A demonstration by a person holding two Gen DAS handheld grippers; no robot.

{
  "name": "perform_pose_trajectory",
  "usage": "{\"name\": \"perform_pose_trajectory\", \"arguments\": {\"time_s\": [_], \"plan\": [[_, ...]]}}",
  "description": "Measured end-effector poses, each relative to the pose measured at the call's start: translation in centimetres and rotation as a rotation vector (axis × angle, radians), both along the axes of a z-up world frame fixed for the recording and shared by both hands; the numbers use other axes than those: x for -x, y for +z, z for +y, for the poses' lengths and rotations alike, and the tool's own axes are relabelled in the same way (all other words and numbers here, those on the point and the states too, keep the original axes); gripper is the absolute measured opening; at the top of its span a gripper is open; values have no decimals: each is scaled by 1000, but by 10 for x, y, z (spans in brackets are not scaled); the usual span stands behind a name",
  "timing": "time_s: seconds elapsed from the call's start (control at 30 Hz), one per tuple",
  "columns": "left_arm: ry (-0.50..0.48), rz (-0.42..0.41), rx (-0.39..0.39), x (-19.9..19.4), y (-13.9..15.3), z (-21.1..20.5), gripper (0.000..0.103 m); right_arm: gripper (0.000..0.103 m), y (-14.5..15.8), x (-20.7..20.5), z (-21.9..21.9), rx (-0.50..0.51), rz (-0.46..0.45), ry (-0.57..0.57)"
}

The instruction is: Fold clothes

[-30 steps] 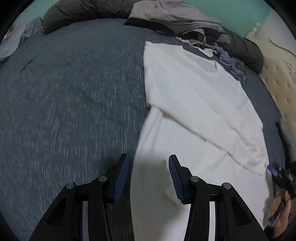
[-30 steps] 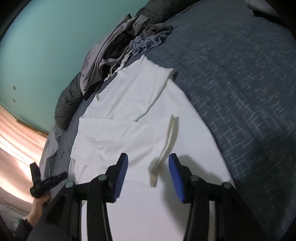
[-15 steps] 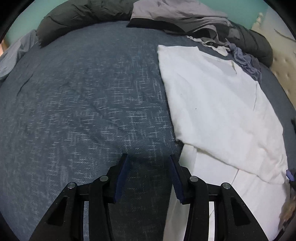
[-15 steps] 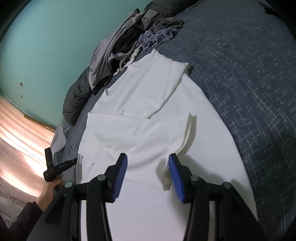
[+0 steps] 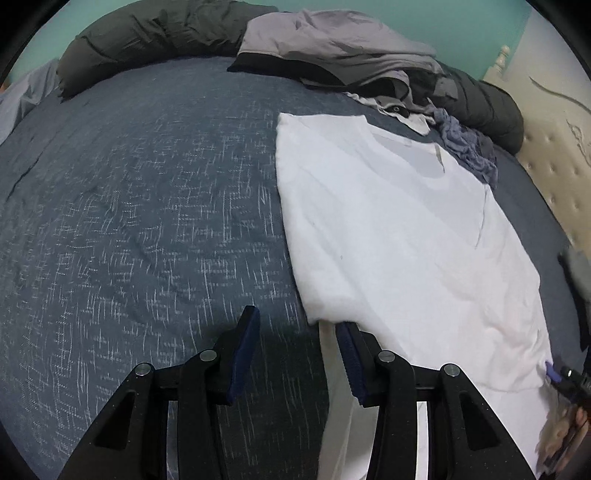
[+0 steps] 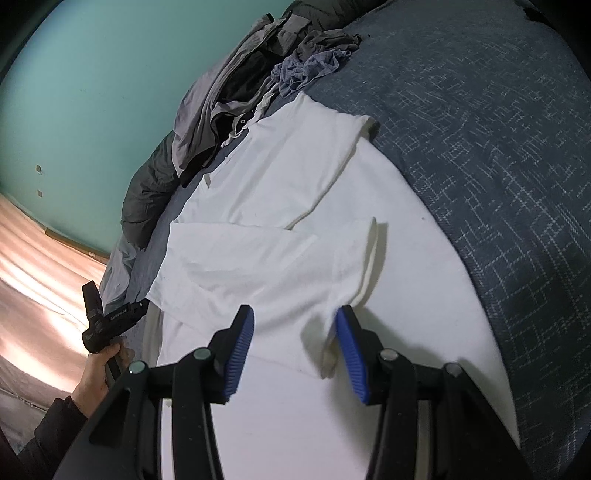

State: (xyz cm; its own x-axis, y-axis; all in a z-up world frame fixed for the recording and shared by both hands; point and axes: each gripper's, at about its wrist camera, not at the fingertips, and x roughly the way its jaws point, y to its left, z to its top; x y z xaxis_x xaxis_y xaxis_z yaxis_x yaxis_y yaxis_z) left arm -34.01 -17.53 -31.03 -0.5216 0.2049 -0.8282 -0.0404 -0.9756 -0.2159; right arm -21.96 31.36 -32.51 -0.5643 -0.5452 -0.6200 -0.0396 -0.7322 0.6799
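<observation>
A white T-shirt [image 5: 388, 229] lies flat on the dark blue bedspread [image 5: 147, 221], one side folded inward. My left gripper [image 5: 299, 354] hovers open over the bedspread at the shirt's left edge; its right finger [image 5: 351, 362] is beside the fold's corner and nothing sits between the pads. In the right wrist view the shirt [image 6: 277, 184] has a sleeve [image 6: 280, 266] folded across its body. My right gripper [image 6: 295, 350] stands open just over that sleeve, whose cuff [image 6: 332, 339] lies by the right pad. A hand carries the left gripper [image 6: 110, 325] at the bed's edge.
A heap of grey and dark clothes [image 5: 332, 48] lies at the far side of the bed, with a dark padded quilt [image 5: 147, 33] beside it. A beige tufted headboard [image 5: 554, 166] stands on the right. Wooden floor [image 6: 37, 277] lies past the bed's edge, under a teal wall.
The left gripper slid left, off the white shirt and onto the bedspread at its edge. The sleeve under the right gripper now lies flatter across the shirt. The right gripper stayed put.
</observation>
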Motion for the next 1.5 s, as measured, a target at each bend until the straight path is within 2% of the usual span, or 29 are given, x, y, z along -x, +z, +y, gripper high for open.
{"name": "perform_pose_trajectory", "arguments": {"time_s": [0.03, 0.1, 0.13, 0.17, 0.27, 0.53, 0.63, 0.87, 0.97, 1.1, 1.2, 1.5], "plan": [[2, -2, -5, 3, 0, -1, 46, 47, 0, 0, 0, 0, 0, 0], [0, -4, 2, 9, 0, 0, 33, 47, -1, 0, 0, -1, -1, 1], [-2, -6, 11, 12, -1, 1, 20, 47, -1, 0, 0, -2, -1, 1], [-4, -7, 16, 14, -1, 3, 12, 47, -2, 0, 1, -2, -2, 1], [-20, -1, 33, 17, -1, 8, 3, 47, -2, 0, 1, 2, -3, -1], [-55, 73, 201, 8, 23, 13, 2, 47, 0, 0, 0, 11, -1, -2], [-58, 66, 255, 9, 26, 7, 2, 47, 0, 0, -1, 11, -2, 1], [-70, 42, 313, 16, 18, 3, 2, 47, -3, 2, -2, 13, -14, 4], [-71, 17, 306, 17, 12, -1, 3, 48, -4, 3, -3, 14, -21, 11], [-54, 14, 210, 10, 12, -9, 5, 48, -5, 4, -4, 15, -23, 18], [-64, 5, 176, 3, 8, -13, 5, 48, -5, 4, -4, 16, -22, 16], [7, -2, -84, -1, -3, -33, 12, 48, -6, 4, -7, 8, -23, 22]]}}
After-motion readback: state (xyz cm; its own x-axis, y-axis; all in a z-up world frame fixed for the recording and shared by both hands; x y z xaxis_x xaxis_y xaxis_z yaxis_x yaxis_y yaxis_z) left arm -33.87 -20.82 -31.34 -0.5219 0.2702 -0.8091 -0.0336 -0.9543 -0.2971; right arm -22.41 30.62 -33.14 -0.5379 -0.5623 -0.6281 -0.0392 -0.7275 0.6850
